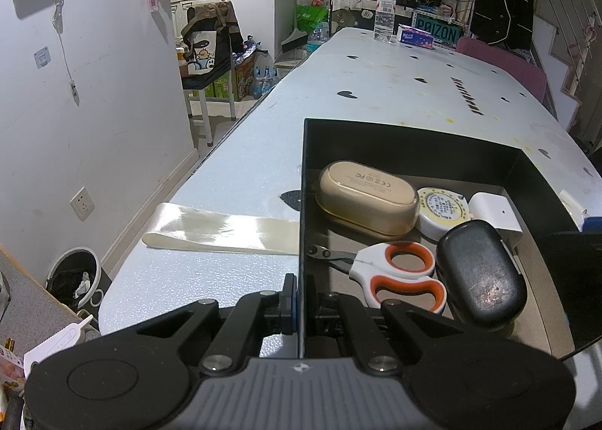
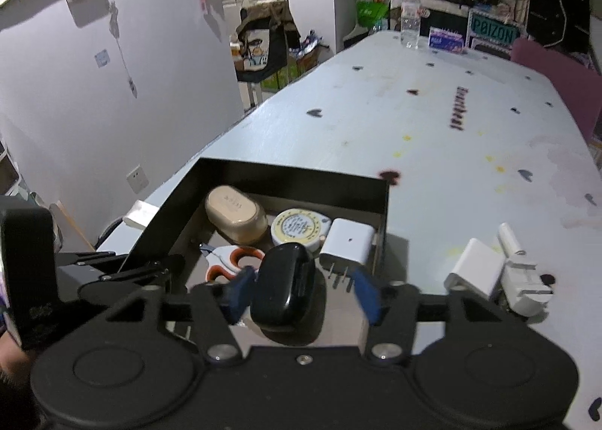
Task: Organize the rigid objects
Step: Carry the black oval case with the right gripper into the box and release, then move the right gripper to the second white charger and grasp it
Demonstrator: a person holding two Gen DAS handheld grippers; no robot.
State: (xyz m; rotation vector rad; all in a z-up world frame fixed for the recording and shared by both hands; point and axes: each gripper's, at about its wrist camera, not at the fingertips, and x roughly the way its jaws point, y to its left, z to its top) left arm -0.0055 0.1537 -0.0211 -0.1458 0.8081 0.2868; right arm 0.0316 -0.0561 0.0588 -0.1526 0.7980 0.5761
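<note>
A black open box (image 1: 414, 140) stands on the pale table. It holds a beige oval case (image 1: 367, 196), a round tape measure (image 1: 446, 211), a white charger (image 1: 496, 213), orange-and-white scissors (image 1: 399, 275) and a black oval case (image 1: 481, 275). My left gripper (image 1: 301, 302) is shut on the box's thin left wall. In the right wrist view my right gripper (image 2: 304, 292) hovers open over the box (image 2: 293, 181). The black case (image 2: 284, 290) lies between its blue pads, close to the left pad and well clear of the right one.
Two white plug adapters (image 2: 476, 268) (image 2: 523, 279) lie on the table right of the box. A cream ribbon (image 1: 222, 228) lies left of it. A water bottle (image 1: 384, 12) and a tissue box (image 1: 415, 36) stand at the far end. A bin (image 1: 73, 275) sits on the floor.
</note>
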